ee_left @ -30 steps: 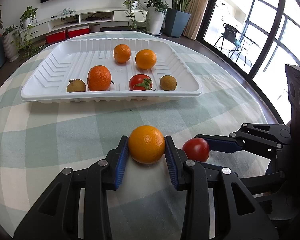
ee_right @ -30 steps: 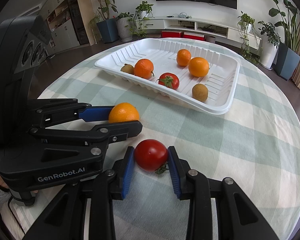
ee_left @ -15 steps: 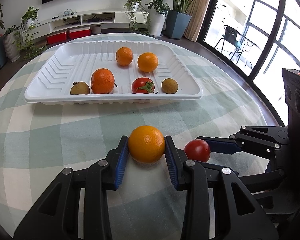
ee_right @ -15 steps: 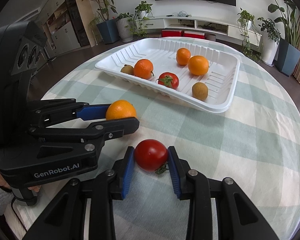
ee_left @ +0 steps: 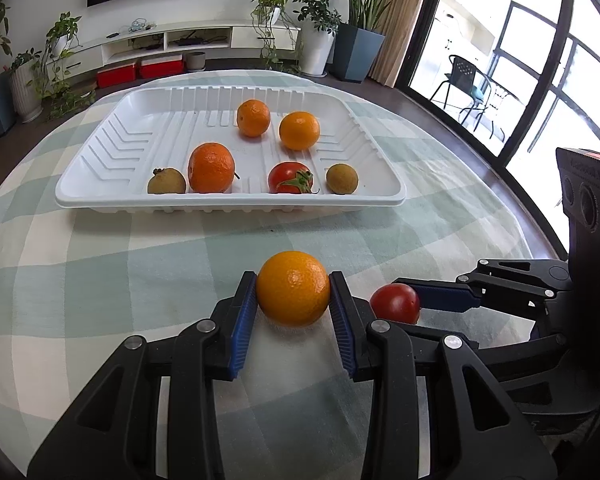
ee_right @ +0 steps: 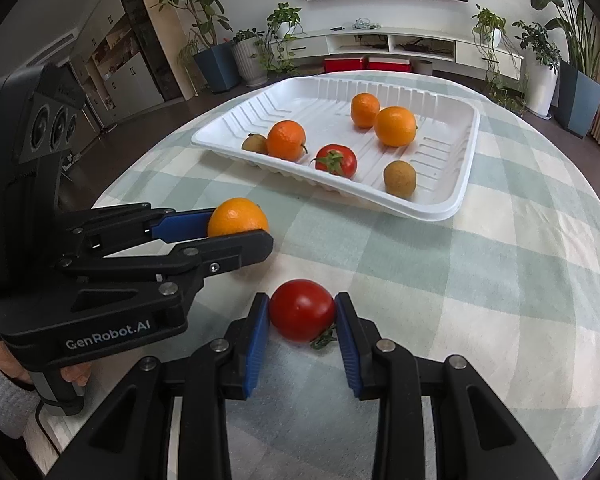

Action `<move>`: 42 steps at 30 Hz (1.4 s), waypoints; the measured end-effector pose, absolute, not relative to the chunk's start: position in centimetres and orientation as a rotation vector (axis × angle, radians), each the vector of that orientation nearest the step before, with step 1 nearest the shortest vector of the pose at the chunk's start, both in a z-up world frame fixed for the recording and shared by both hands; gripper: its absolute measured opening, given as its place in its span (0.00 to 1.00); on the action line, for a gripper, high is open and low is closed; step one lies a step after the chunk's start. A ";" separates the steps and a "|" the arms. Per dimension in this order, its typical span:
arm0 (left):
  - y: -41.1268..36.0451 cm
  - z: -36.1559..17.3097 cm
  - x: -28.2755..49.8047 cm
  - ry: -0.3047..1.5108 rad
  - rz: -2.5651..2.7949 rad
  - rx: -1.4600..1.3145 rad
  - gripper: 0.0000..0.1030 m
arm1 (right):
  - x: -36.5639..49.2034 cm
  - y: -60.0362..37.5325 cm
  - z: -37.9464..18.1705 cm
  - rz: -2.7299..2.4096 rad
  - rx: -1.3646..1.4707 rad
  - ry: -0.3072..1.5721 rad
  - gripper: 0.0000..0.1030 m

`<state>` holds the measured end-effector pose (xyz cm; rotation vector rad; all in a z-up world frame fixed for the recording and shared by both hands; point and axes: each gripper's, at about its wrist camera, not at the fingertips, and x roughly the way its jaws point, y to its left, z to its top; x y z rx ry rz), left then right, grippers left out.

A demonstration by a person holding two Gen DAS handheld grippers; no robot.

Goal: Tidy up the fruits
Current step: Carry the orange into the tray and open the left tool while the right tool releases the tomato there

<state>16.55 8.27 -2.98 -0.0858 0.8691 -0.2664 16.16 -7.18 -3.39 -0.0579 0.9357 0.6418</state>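
L gripper (ee_left: 293, 308) clamped on orange (ee_left: 293, 294), fruit between its pads over the checked tablecloth (ee_left: 100, 280) | R gripper (ee_right: 302, 322) clamped on tomato (ee_right: 302, 309) | white tray (ee_left: 228, 202) ahead of both, held six fruits

Black left gripper (ee_right: 236, 236) – blue pads, silver screws, "GenRobot.AI" marking; sleeve (ee_right: 2, 396) possibly grey knit.
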 end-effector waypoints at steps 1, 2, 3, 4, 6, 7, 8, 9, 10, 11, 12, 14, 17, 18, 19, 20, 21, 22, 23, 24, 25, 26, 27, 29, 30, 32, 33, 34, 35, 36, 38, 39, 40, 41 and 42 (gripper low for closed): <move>8.3 -2.9 16.5 0.867 -0.267 -0.088 0.32 | 16.2 -7.4 -3.3 0.644 -0.046 0.934 0.35; 8.4 -2.7 16.5 0.864 -0.269 -0.090 0.32 | 16.3 -7.5 -3.2 0.647 -0.033 0.933 0.35; 8.4 -2.5 16.5 0.860 -0.269 -0.092 0.32 | 16.4 -7.7 -3.0 0.651 -0.018 0.932 0.35; 8.5 -2.4 16.5 0.857 -0.269 -0.097 0.32 | 16.5 -7.9 -2.9 0.656 -0.001 0.929 0.35; 8.7 -2.0 16.5 0.849 -0.272 -0.105 0.32 | 16.7 -8.2 -2.4 0.663 0.030 0.916 0.35; 8.8 -1.8 16.6 0.845 -0.270 -0.107 0.32 | 16.8 -8.3 -2.1 0.664 0.041 0.908 0.35; 8.9 -1.6 16.6 0.841 -0.271 -0.112 0.32 | 17.0 -8.5 -1.9 0.663 0.051 0.900 0.35; 9.0 -1.4 16.8 0.840 -0.274 -0.122 0.32 | 17.2 -8.6 -1.6 0.661 0.062 0.894 0.35; 9.2 -1.2 16.9 0.837 -0.276 -0.136 0.32 | 17.5 -8.8 -1.3 0.660 0.073 0.888 0.35; 9.4 -0.9 17.1 0.833 -0.278 -0.145 0.32 | 17.8 -8.9 -1.1 0.657 0.083 0.882 0.35; 9.6 -0.7 17.3 0.829 -0.276 -0.148 0.32 | 18.2 -9.0 -0.9 0.652 0.088 0.876 0.35; 9.8 -0.2 17.7 0.820 -0.265 -0.147 0.32 | 18.8 -9.2 -0.5 0.640 0.093 0.861 0.35; 10.3 0.3 18.4 0.812 -0.261 -0.163 0.32 | 19.7 -9.5 -0.1 0.627 0.117 0.848 0.35; 10.4 0.4 18.6 0.810 -0.255 -0.162 0.32 | 20.1 -9.6 0.0 0.618 0.118 0.844 0.35; 10.5 0.6 18.9 0.808 -0.251 -0.161 0.32 | 20.4 -9.7 0.1 0.609 0.118 0.840 0.35; 10.6 0.8 19.3 0.807 -0.249 -0.161 0.32 | 20.8 -9.8 0.1 0.604 0.121 0.837 0.35; 10.8 0.9 19.7 0.806 -0.249 -0.165 0.32 | 21.2 -9.9 0.2 0.601 0.127 0.838 0.35; 11.0 1.1 20.0 0.805 -0.249 -0.170 0.32 | 21.6 -9.9 0.2 0.597 0.130 0.837 0.35; 11.1 1.3 20.4 0.803 -0.248 -0.175 0.32 | 22.0 -10.0 0.2 0.592 0.127 0.835 0.35; 11.3 1.3 20.9 0.803 -0.244 -0.178 0.32 | 22.4 -10.0 0.2 0.586 0.119 0.831 0.35; 11.5 1.4 21.3 0.805 -0.241 -0.180 0.32 | 22.8 -10.0 0.2 0.581 0.113 0.827 0.35; 11.7 1.4 21.8 0.807 -0.235 -0.181 0.32 | 23.3 -10.0 0.3 0.578 0.108 0.825 0.35; 12.0 1.4 22.2 0.808 -0.229 -0.184 0.32 | 23.7 -10.0 0.2 0.574 0.101 0.822 0.35; 12.4 1.3 23.3 0.812 -0.221 -0.191 0.32 | 24.6 -10.0 0.2 0.562 0.088 0.817 0.35; 12.7 1.2 23.9 0.814 -0.214 -0.195 0.32 | 24.9 -10.0 0.1 0.558 0.086 0.816 0.35; 13.3 1.0 25.0 0.819 -0.205 -0.205 0.32 | 25.7 -10.1 -0.1 0.550 0.086 0.818 0.35; 13.5 0.9 25.5 0.821 -0.199 -0.206 0.32 | 26.1 -10.1 -0.2 0.547 0.086 0.821 0.35; 13.7 0.9 26.0 0.824 -0.193 -0.202 0.32 | 26.5 -10.2 -0.3 0.542 0.087 0.823 0.35; 13.8 0.8 26.5 0.826 -0.188 -0.197 0.32 | 26.7 -10.2 -0.5 0.539 0.086 0.828 0.35; 13.9 0.7 26.9 0.827 -0.183 -0.194 0.32 | 27.0 -10.2 -0.6 0.536 0.084 0.831 0.35; 14.1 0.5 27.7 0.829 -0.177 -0.196 0.32 | 27.4 -10.1 -0.8 0.533 0.079 0.837 0.35; 14.2 0.4 28.1 0.831 -0.173 -0.197 0.32 | 27.6 -10.1 -0.9 0.532 0.075 0.839 0.35; 14.3 0.2 28.5 0.832 -0.169 -0.195 0.32 | 27.8 -10.0 -1.0 0.531 0.070 0.841 0.35; 14.4 0.0 28.9 0.833 -0.166 -0.191 0.32 | 28.0 -9.9 -1.1 0.530 0.065 0.843 0.35; 14.4 -0.1 29.1 0.834 -0.162 -0.189 0.32 | 28.1 -9.9 -1.2 0.529 0.060 0.845 0.35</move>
